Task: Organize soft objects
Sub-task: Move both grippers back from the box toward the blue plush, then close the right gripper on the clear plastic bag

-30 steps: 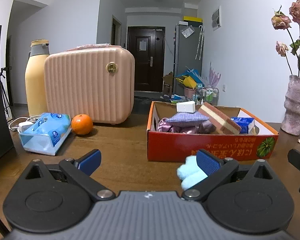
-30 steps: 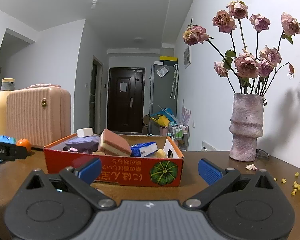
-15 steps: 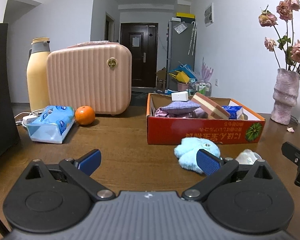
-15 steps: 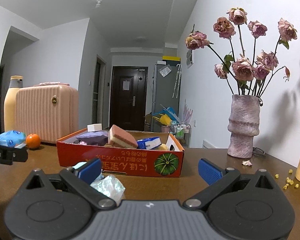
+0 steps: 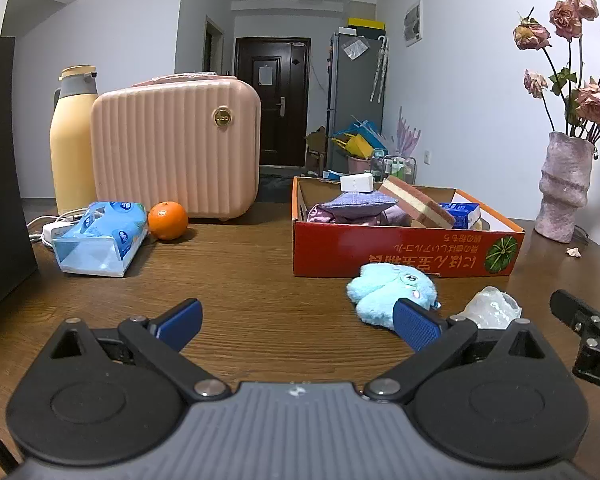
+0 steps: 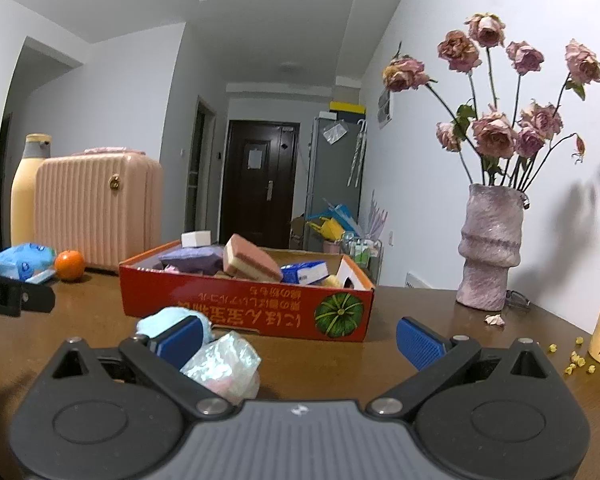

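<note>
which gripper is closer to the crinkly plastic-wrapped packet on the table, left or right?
Right. The right gripper has the packet just inside its open fingers, beside the left one. The left gripper is open too, with the packet outside its right finger.

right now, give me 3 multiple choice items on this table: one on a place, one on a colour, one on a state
1. Where is the plush toy?
A. inside the box
B. on the table in front of the box
C. on the suitcase

2. What colour is the box front?
A. red
B. green
C. white

3. How are both grippers?
A. shut on toys
B. one open, one shut
C. both open, empty

Answers:
1 B, it lies on the wood before the box wall.
2 A, the printed front is red.
3 C, left gripper and right gripper have fingers spread with nothing clamped.
</note>
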`<state>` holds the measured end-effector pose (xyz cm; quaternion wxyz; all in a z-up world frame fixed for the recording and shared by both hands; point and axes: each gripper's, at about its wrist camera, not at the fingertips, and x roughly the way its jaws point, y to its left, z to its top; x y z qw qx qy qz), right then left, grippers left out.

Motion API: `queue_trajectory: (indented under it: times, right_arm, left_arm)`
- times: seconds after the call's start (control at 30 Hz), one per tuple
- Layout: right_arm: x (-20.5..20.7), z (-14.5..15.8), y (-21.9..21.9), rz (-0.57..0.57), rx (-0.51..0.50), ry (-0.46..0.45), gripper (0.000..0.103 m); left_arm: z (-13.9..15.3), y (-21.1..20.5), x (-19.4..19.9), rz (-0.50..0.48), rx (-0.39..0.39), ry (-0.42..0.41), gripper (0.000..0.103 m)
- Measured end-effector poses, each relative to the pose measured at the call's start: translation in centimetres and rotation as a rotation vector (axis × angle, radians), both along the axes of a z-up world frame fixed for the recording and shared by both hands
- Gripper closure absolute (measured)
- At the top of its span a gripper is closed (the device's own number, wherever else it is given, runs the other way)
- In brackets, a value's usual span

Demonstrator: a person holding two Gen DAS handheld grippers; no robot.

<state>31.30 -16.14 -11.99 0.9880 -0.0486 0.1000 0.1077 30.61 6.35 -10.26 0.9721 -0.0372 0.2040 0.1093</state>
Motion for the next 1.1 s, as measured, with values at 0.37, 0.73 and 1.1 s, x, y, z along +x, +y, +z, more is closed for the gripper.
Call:
queue_trajectory:
  times: [0.37,0.73,1.1]
  right_arm:
    - [1.9,-0.8,2.8,0.061,-0.028,0.134,0.0]
    - [5.7,-1.9,5.6,0.077,-0.009,0.306,0.005]
    - [7.2,-2.5,5.9,0.077,0.01,0.374,0.058]
  left_arm:
    - [-0.5,1.4,0.2,0.004,0.005,0.038,0.0]
    - [-0.8,3.1,0.3,0.019,0.002,0.059,0.0]
    - [-1.0,3.5,0.5,0.016,-0.011,0.079,0.0]
